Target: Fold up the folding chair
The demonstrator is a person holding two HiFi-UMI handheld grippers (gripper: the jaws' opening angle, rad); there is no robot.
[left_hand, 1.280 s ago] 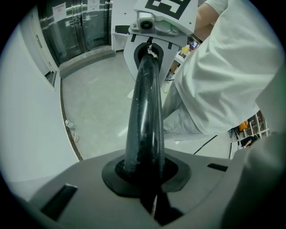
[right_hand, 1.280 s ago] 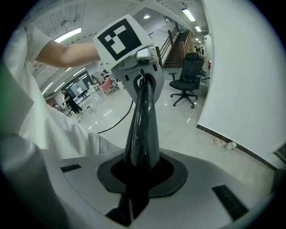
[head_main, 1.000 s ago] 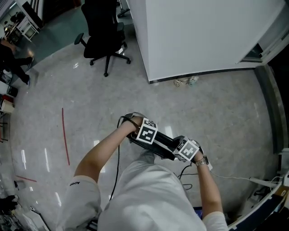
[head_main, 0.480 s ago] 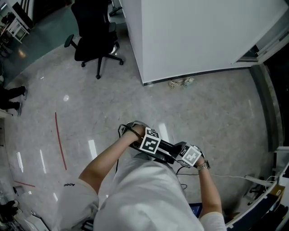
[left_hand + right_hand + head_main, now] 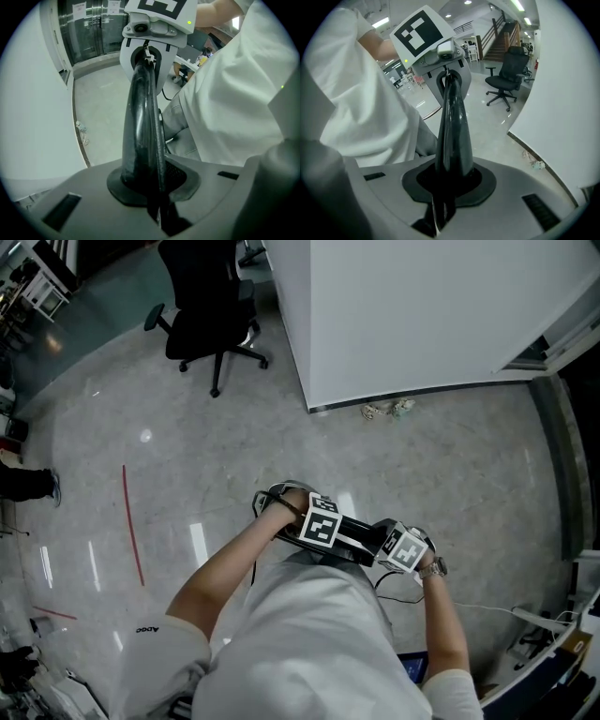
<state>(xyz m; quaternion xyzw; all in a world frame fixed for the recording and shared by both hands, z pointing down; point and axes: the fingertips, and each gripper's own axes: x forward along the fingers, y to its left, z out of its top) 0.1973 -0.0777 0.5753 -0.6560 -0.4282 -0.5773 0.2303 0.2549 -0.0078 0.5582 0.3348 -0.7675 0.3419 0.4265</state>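
A black, glossy padded bar [image 5: 358, 538], apparently the top edge of the folding chair, spans between my two grippers close to my body. The rest of the chair is hidden under my torso. My left gripper [image 5: 322, 524] is shut on one end of the bar [image 5: 143, 136], and the right gripper [image 5: 151, 33] shows at its far end. My right gripper [image 5: 403, 551] is shut on the other end of the bar [image 5: 452, 131], looking along it to the left gripper [image 5: 436, 49]. Both point steeply down.
A white partition wall [image 5: 422, 315] stands ahead with small debris [image 5: 384, 410] at its base. A black office chair [image 5: 211, 306] is at the upper left. A red line [image 5: 131, 521] marks the floor. Cables [image 5: 487, 610] trail at the right. A bystander's shoe [image 5: 33, 486] is at the left edge.
Both grippers, still shut on the bar, have shifted a little to the right together. The bystander's feet at the left have moved down the picture.
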